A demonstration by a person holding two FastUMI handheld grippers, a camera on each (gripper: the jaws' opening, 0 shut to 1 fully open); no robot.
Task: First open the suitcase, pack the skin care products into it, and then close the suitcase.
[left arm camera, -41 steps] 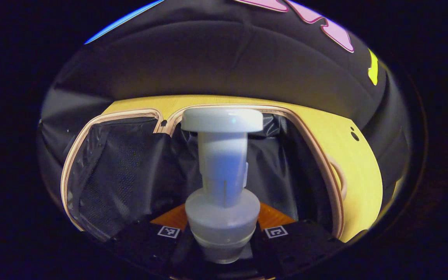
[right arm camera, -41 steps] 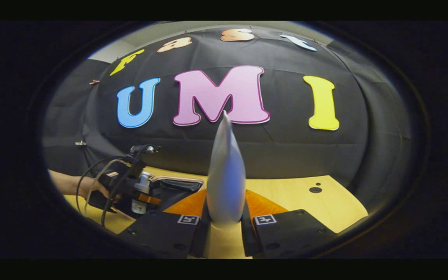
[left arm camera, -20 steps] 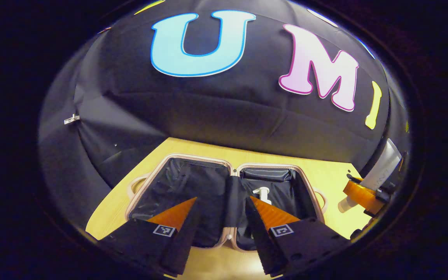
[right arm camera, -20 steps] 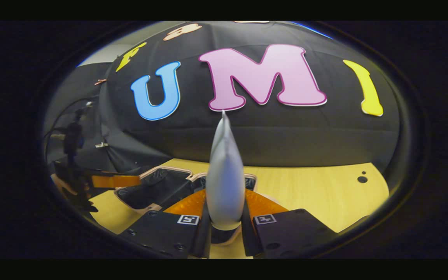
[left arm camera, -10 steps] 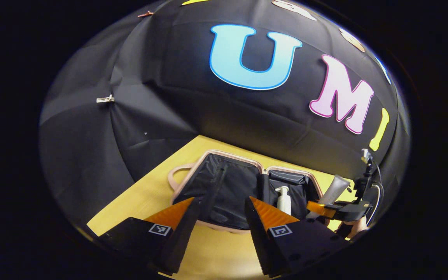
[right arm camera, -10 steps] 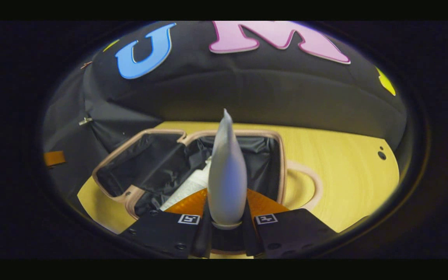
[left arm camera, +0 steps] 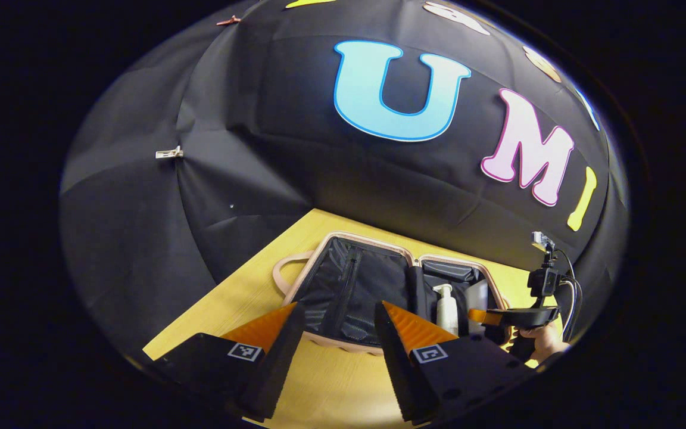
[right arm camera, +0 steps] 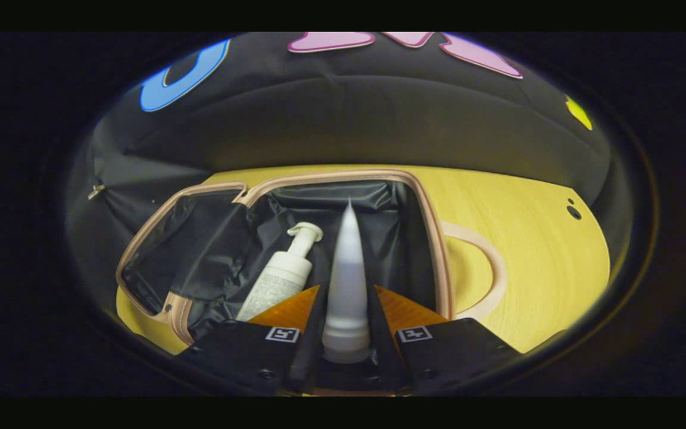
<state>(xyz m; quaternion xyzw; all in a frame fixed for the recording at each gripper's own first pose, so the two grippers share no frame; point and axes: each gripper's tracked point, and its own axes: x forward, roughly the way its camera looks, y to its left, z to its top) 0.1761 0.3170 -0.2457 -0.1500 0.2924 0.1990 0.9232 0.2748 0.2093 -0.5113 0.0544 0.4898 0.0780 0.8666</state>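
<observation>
The pink-rimmed suitcase (right arm camera: 435,238) lies open on the yellow table, its black lining showing. A white pump bottle (right arm camera: 280,274) rests in its right half, also seen as the pump bottle (left arm camera: 447,308) from the left gripper view. My right gripper (right arm camera: 346,304) is shut on a white squeeze tube (right arm camera: 347,280), held low over that same half beside the bottle. My left gripper (left arm camera: 334,322) hangs open and empty in front of the suitcase (left arm camera: 355,286). From there the right gripper (left arm camera: 501,314) and the hand (left arm camera: 542,341) holding it appear at the case's right side.
The yellow table (right arm camera: 533,250) stretches right of the case, with two small holes (right arm camera: 572,210) near its far edge. The suitcase handle (right arm camera: 489,262) loops out on the right side. The black booth wall stands close behind the table.
My left gripper let go of the pump bottle in the case and drew back, open. My right gripper carried the tube from the right down into the case's right half.
</observation>
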